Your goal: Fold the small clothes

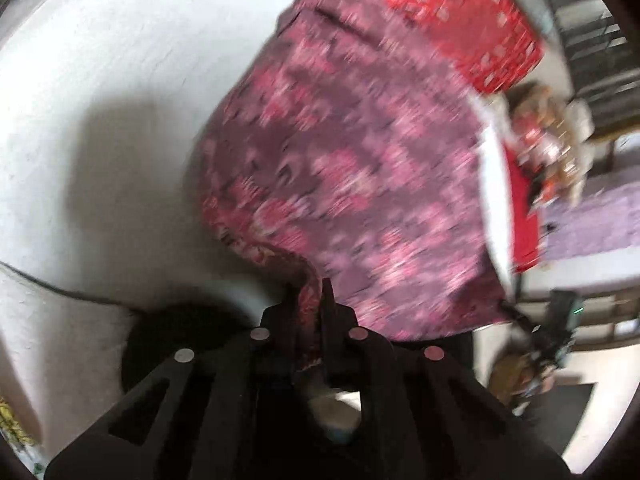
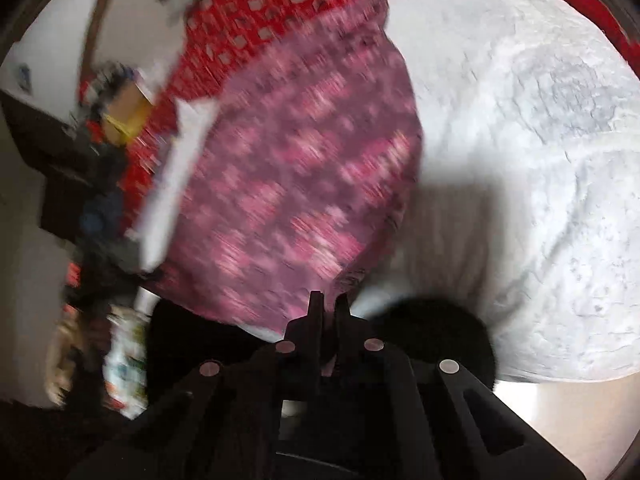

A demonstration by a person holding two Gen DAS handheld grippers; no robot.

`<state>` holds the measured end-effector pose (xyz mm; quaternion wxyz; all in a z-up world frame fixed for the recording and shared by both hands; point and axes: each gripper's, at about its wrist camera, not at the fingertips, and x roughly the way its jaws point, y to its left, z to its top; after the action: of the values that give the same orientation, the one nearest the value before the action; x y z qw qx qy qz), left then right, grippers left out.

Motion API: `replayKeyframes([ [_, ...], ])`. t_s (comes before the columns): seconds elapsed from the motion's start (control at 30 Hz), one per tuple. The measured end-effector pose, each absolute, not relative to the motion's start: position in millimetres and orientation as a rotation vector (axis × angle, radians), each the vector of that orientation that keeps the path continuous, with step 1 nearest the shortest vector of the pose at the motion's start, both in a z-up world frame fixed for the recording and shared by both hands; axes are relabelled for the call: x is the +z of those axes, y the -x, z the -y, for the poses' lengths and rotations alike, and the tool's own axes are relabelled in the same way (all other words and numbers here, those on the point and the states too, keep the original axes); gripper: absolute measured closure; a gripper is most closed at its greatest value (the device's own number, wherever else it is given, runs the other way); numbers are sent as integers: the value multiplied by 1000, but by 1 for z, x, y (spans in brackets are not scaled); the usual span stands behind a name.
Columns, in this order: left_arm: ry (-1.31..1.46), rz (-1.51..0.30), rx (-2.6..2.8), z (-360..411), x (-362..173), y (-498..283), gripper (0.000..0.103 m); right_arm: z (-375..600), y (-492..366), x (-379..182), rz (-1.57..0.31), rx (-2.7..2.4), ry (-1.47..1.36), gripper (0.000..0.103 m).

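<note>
Left claw (image 1: 308,292) pinched tight on purple floral garment (image 1: 352,176) hem; right claw (image 2: 329,304) near-closed, grip unclear

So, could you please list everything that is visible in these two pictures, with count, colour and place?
patterned cloth: one, purple with pink marks, spread over the white surface, one edge pinched by each gripper; blurred.
basket: one, red with pale openings, beyond the far end of the cloth.
bed cover: one, white, under the cloth.
red cloth: one, red, at the white surface's edge in the left wrist view.
clutter: count cannot be told, brown and mixed colours, beyond the surface; too blurred to name.
left gripper: one, black, fingers shut on the cloth's edge.
right gripper: one, black, fingers close together at the cloth's near edge.
</note>
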<state>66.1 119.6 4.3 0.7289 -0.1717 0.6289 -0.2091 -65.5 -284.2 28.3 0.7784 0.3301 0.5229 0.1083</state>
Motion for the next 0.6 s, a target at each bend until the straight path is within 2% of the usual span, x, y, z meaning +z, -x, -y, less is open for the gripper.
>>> replayKeyframes([
  [0.2,560,-1261,-520,-129,40,-93,97,296,48,63,-951,273,-860,99],
  [0.4,626,-1193,-494,-126,58,-136,97,317,11,91,-814,280,-939,99],
  [0.6,690,-1136,-451,-132,66,-200,97,346,-47,89,-739,224,-1004,99],
])
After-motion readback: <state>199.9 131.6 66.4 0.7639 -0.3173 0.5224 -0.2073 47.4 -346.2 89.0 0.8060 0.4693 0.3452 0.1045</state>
